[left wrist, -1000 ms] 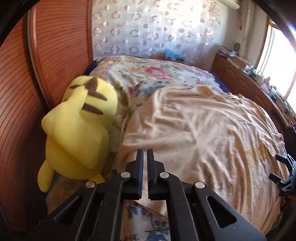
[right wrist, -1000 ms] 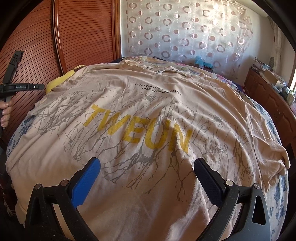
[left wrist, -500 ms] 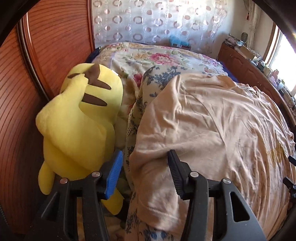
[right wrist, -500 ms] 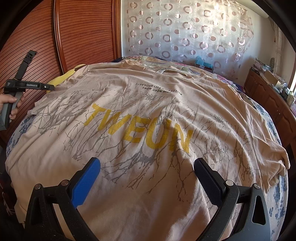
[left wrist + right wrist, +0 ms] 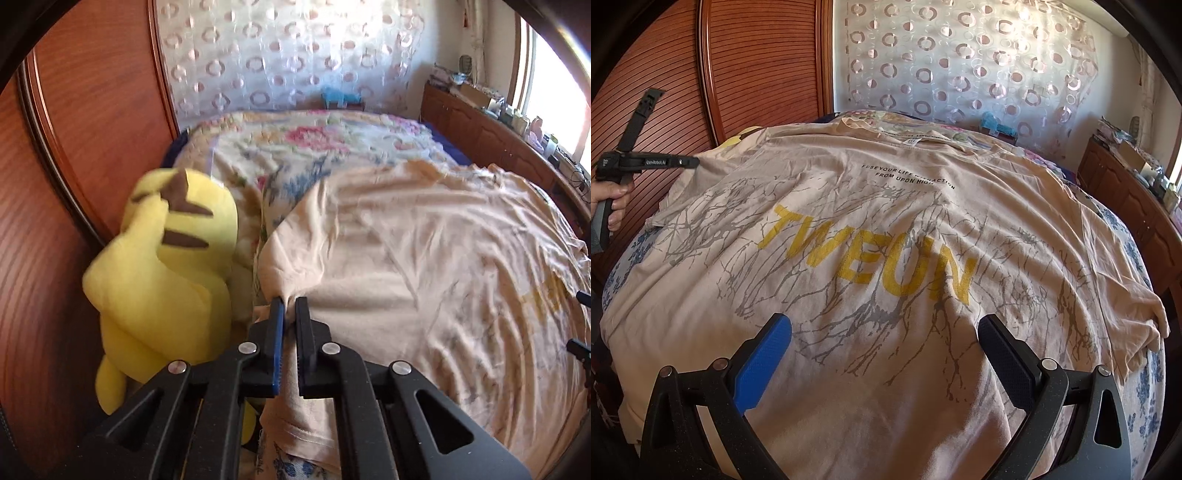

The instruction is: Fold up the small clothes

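Now | L gripper point(image 5: 290, 308) pinching shirt point(image 5: 886, 258) edge, toy point(image 5: 162, 266) at 9 o'clock | R gripper point(image 5: 884, 345) fingers wide over shirt hem

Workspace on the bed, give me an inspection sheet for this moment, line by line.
Surface: bed with a blue floral cover.
Job's things: beige T-shirt spread print-up.
Clutter: yellow plush toy beside the shirt's edge.
Grippers: left gripper shut on a pinch of shirt edge; right gripper open above the hem end.
Cables: nothing seen.
Surroundings: wooden panel, circle-print curtain, sideboard by the window.
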### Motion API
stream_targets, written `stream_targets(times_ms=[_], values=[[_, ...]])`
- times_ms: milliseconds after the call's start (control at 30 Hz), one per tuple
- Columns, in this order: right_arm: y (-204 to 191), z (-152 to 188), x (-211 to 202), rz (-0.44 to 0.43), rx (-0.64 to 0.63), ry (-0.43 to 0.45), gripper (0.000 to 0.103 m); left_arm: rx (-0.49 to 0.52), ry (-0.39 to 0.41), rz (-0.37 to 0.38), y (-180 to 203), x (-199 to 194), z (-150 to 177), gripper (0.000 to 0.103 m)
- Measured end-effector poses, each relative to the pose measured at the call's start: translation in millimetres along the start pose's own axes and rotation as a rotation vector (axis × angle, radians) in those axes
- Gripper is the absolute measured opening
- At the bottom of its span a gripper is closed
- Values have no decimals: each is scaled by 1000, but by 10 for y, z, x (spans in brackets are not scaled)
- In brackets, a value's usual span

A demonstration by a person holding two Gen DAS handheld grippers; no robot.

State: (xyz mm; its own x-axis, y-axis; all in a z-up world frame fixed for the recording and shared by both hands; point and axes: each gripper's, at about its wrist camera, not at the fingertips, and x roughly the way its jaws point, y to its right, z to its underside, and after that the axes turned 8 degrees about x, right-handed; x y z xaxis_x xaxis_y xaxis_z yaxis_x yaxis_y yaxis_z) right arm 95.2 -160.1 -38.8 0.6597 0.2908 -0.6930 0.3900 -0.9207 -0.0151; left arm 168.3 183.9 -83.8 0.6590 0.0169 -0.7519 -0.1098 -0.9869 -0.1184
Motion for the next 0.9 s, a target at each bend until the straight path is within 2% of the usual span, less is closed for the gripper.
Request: stream_targets(times_ms=[67, 200, 467, 600, 667, 733, 900], values=[[-3, 5, 0, 1, -4, -1, 101, 23, 17, -20, 32, -61, -59, 6], [5, 2, -3, 0, -2, -1, 101, 56, 52, -9, 161, -184, -207, 6], [6, 8, -3, -3, -2, -3, 101, 160, 142, 127, 945, -527, -599, 9], [12, 2, -4, -4, 0, -4, 101, 193, 197, 160, 1157, -706, -627, 48], [7, 5, -2, -4, -3, -6, 101, 188, 204, 169, 1145, -743, -583, 56], [5, 5, 0, -4, -5, -7, 101, 183, 195, 148, 1093, -728, -506, 73], [-1, 0, 3, -4, -4, -8, 101, 87, 113, 121, 779, -455, -153, 74]])
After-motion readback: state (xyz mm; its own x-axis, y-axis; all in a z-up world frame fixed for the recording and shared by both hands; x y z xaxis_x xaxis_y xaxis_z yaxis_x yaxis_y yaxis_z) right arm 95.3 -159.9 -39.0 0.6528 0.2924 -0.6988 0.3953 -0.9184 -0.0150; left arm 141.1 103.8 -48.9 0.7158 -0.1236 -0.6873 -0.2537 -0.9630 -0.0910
